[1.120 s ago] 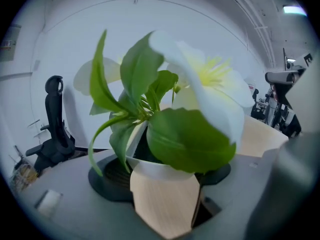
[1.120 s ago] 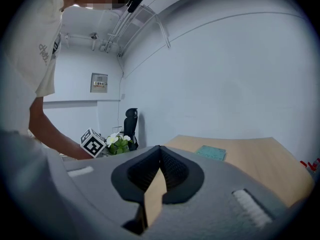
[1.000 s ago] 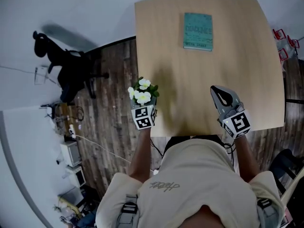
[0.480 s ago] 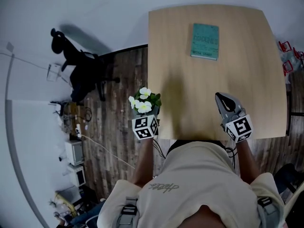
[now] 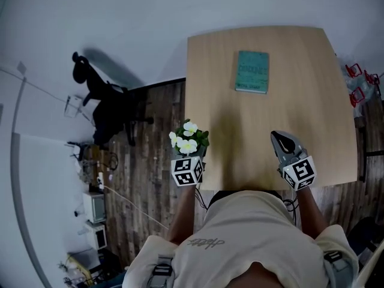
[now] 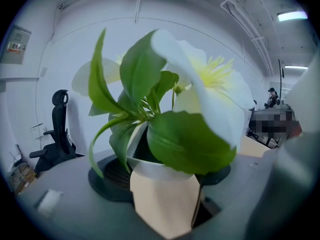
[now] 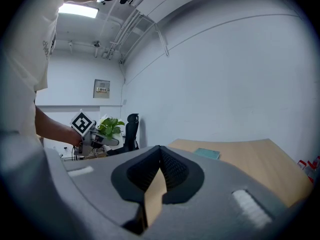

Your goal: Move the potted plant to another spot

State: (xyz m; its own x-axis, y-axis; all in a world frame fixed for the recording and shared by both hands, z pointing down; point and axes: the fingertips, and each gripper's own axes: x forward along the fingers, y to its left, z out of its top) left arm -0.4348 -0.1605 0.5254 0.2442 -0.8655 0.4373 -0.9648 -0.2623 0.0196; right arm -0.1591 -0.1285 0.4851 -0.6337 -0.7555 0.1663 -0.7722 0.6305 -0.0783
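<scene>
The left gripper point(image 5: 191, 155) holds the potted plant point(image 5: 189, 141) upright in wide-spread jaws, in the air by the near left corner of the table point(image 5: 300, 71), tabletop to its right, while the right gripper point(image 5: 283, 141), jaws together and empty, hovers farther away.

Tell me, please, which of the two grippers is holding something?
The left gripper: its jaws clamp the potted plant beside the table. The right gripper is shut on nothing.
</scene>
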